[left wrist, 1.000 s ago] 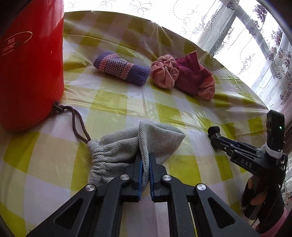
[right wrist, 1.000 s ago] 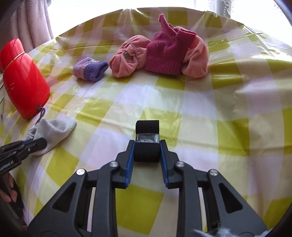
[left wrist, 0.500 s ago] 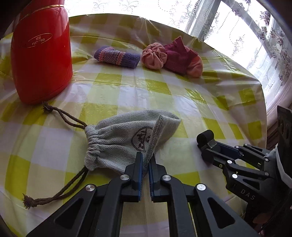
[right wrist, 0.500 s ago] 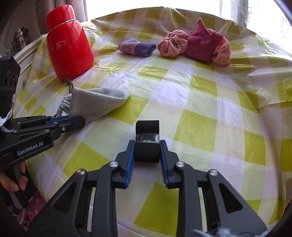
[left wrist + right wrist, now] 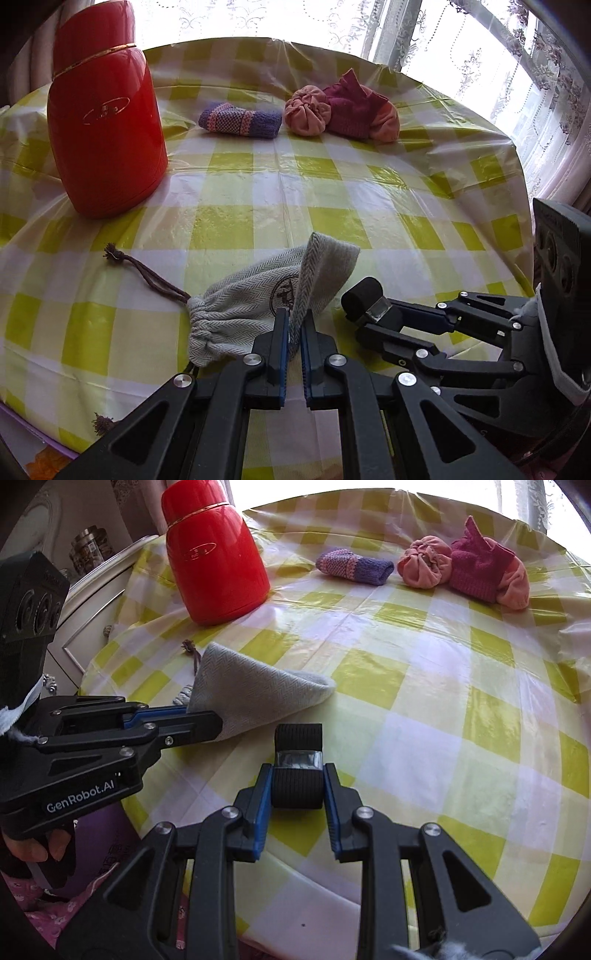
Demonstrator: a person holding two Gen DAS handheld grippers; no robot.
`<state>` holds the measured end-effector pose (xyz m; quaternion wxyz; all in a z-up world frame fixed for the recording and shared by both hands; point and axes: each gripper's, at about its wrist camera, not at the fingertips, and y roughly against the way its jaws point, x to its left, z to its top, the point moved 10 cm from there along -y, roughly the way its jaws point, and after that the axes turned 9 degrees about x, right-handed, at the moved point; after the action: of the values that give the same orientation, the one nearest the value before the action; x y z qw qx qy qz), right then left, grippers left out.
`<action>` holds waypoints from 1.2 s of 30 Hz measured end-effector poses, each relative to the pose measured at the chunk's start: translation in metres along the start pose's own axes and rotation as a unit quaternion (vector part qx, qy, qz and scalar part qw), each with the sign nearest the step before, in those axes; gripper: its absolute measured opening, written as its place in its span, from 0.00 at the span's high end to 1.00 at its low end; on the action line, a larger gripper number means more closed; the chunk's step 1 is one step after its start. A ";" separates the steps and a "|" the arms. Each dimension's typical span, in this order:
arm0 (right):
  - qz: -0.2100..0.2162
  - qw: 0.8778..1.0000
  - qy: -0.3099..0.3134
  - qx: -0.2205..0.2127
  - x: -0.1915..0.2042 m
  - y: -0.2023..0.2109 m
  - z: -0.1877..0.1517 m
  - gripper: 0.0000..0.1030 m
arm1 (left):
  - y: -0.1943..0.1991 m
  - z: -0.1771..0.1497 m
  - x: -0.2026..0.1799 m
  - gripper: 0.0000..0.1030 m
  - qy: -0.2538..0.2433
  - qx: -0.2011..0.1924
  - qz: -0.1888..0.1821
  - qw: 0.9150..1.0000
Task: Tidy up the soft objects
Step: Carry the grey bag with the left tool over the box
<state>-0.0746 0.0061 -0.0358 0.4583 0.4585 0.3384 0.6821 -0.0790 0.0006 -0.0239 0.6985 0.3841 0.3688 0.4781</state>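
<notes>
My left gripper point(image 5: 294, 325) is shut on a fold of a grey herringbone drawstring pouch point(image 5: 255, 306), which lies near the table's front edge with its brown cord point(image 5: 147, 275) trailing left. In the right wrist view the same pouch point(image 5: 255, 694) hangs from the left gripper point(image 5: 207, 720). My right gripper point(image 5: 297, 775) is shut on a black rolled band point(image 5: 297, 771) with a strip of clear tape; it also shows in the left wrist view as the black roll point(image 5: 364, 301). At the far side lie a purple knitted sock point(image 5: 240, 120), a pink bundle point(image 5: 306, 110) and a magenta sock point(image 5: 354, 107).
A red flask point(image 5: 105, 122) stands at the left on the yellow checked tablecloth point(image 5: 332, 192). The table edge runs close under both grippers. A white cabinet point(image 5: 92, 602) with jars stands beyond the table's left side. Curtained windows lie behind. A hand point(image 5: 33, 849) holds the left gripper.
Both grippers have drawn back toward the table's front edge and lifted a little. The pouch came along in the left gripper, away from the red flask. The black roll stays in the right gripper.
</notes>
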 end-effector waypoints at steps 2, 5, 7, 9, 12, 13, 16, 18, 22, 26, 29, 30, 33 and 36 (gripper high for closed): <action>0.004 1.000 0.010 -0.004 0.010 0.002 0.004 0.71 | 0.013 0.006 0.001 0.94 -0.005 -0.014 0.009 1.000; 0.017 1.000 0.019 -0.011 0.024 0.008 0.008 0.71 | 0.030 0.010 0.006 0.94 -0.009 -0.028 0.019 0.999; 0.027 0.999 0.022 -0.015 0.032 0.013 0.010 0.71 | 0.041 0.009 0.011 0.94 -0.007 -0.034 0.022 0.999; 0.040 0.999 0.025 -0.020 0.041 0.018 0.013 0.71 | 0.052 0.007 0.016 0.94 -0.006 -0.040 0.027 0.999; 0.057 0.997 0.033 -0.027 0.055 0.024 0.018 0.71 | 0.066 0.000 0.025 0.94 -0.002 -0.046 0.034 0.998; 0.062 0.997 0.037 -0.030 0.060 0.027 0.019 0.71 | 0.070 -0.004 0.029 0.94 0.000 -0.047 0.037 0.998; 0.075 0.995 0.050 -0.032 0.077 0.031 0.022 0.71 | 0.080 -0.014 0.043 0.94 0.008 -0.047 0.043 0.998; 0.084 0.994 0.060 -0.032 0.090 0.034 0.023 0.71 | 0.086 -0.021 0.053 0.94 0.018 -0.047 0.046 0.998; 0.103 0.990 0.087 -0.029 0.115 0.033 0.023 0.71 | 0.102 -0.034 0.075 0.94 0.040 -0.054 0.055 0.996; 0.120 0.986 0.111 -0.020 0.139 0.030 0.018 0.71 | 0.120 -0.048 0.098 0.93 0.066 -0.065 0.061 0.994; 0.126 0.983 0.131 -0.011 0.158 0.026 0.016 0.71 | 0.132 -0.057 0.113 0.93 0.084 -0.070 0.068 0.992; 0.129 0.982 0.138 -0.008 0.164 0.025 0.015 0.71 | 0.137 -0.060 0.118 0.93 0.090 -0.073 0.070 0.991; 0.137 0.977 0.166 0.001 0.187 0.023 0.014 0.71 | 0.153 -0.074 0.133 0.93 0.110 -0.082 0.080 0.987; 0.147 0.969 0.199 0.009 0.214 0.019 0.010 0.71 | 0.166 -0.094 0.152 0.93 0.135 -0.083 0.097 0.983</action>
<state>-0.1056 0.1996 0.0516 0.2724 0.3618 0.3578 0.8166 -0.1851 0.2032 0.0604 0.6218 0.2907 0.3798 0.6201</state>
